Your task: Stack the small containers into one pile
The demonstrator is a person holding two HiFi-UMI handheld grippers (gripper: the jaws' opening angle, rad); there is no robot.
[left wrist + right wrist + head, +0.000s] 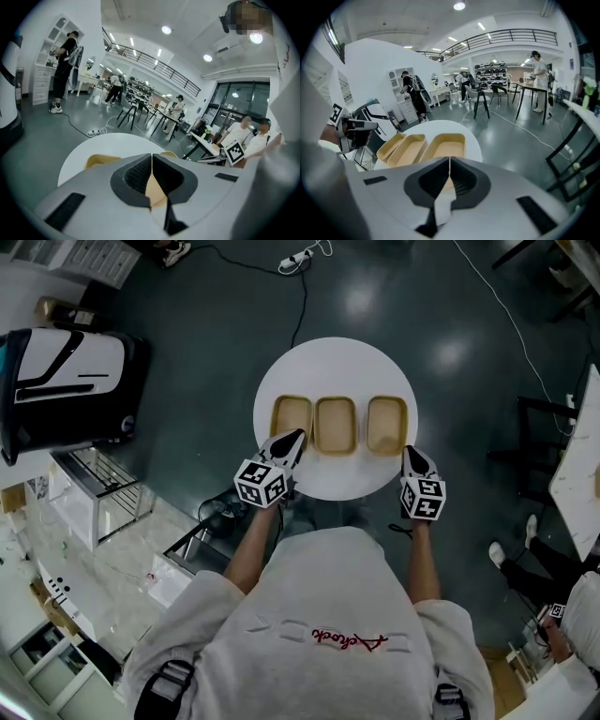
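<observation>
Three small tan containers stand in a row on the round white table: the left one, the middle one and the right one, all empty and apart. My left gripper is shut and empty, its tip at the near edge of the left container. My right gripper is shut too, just off the near right corner of the right container. The left gripper view shows its closed jaws over a tan container. In the right gripper view the closed jaws point at the nearest container.
A black-and-white machine and a wire rack stand to the left of the table. A power cable runs over the dark floor beyond it. Another white table and a seated person are at the right.
</observation>
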